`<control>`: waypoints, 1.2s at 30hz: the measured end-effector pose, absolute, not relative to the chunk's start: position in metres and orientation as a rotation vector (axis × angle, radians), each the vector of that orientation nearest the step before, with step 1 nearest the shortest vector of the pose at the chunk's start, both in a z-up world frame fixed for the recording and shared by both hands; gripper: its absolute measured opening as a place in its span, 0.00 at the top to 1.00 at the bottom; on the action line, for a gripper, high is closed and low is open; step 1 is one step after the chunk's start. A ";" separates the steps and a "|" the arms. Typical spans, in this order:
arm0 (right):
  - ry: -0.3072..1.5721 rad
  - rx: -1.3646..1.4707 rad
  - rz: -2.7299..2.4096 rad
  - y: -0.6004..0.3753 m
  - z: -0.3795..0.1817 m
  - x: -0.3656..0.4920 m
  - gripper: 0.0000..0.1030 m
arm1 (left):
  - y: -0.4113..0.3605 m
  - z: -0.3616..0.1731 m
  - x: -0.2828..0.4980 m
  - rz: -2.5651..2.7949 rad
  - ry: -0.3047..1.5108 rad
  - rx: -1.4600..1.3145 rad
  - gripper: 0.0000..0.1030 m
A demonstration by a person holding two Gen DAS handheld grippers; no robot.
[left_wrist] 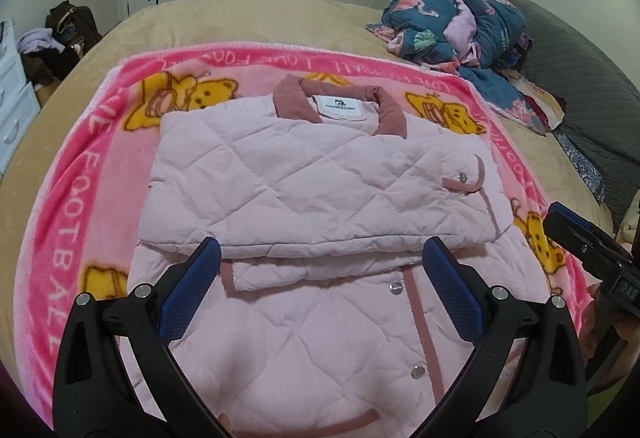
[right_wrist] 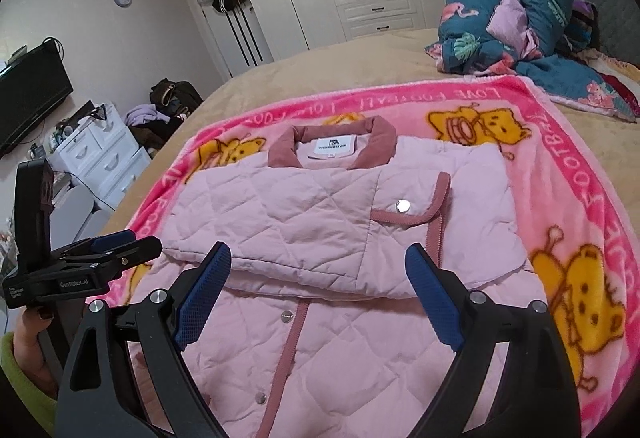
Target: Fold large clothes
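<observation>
Your left hand-held gripper and right hand-held gripper are both spread wide and empty above the pink jacket, sleeves folded, on the blanket

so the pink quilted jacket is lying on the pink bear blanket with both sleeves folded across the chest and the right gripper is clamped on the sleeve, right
Not quite. The right gripper is open and holds nothing, as the right wrist view shows. The rest stands: the pink quilted jacket lies on the pink bear blanket, sleeves folded across its chest.
</observation>
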State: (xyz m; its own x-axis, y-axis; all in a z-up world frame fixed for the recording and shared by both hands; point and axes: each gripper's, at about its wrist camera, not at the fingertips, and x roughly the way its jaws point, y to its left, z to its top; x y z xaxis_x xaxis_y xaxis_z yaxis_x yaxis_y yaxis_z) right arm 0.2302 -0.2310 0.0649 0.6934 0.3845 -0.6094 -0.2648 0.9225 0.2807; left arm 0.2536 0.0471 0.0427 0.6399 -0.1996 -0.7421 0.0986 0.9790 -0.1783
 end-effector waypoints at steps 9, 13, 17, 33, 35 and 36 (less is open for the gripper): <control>0.676 0.171 0.371 -0.237 0.083 0.202 0.05 | 0.044 0.063 0.224 -0.178 0.815 -0.112 0.08; 0.650 0.172 0.369 -0.242 0.091 0.187 0.04 | 0.042 0.068 0.211 -0.180 0.801 -0.106 0.08; 0.633 0.159 0.368 -0.244 0.098 0.173 0.04 | 0.039 0.070 0.197 -0.189 0.791 -0.101 0.08; 0.597 0.139 0.370 -0.251 0.108 0.131 0.04 | 0.029 0.071 0.144 -0.212 0.769 -0.083 0.08; 0.597 0.134 0.372 -0.251 0.108 0.126 0.04 | 0.030 0.071 0.140 -0.214 0.767 -0.082 0.08; 0.597 0.130 0.374 -0.250 0.108 0.124 0.04 | 0.030 0.071 0.137 -0.214 0.766 -0.081 0.08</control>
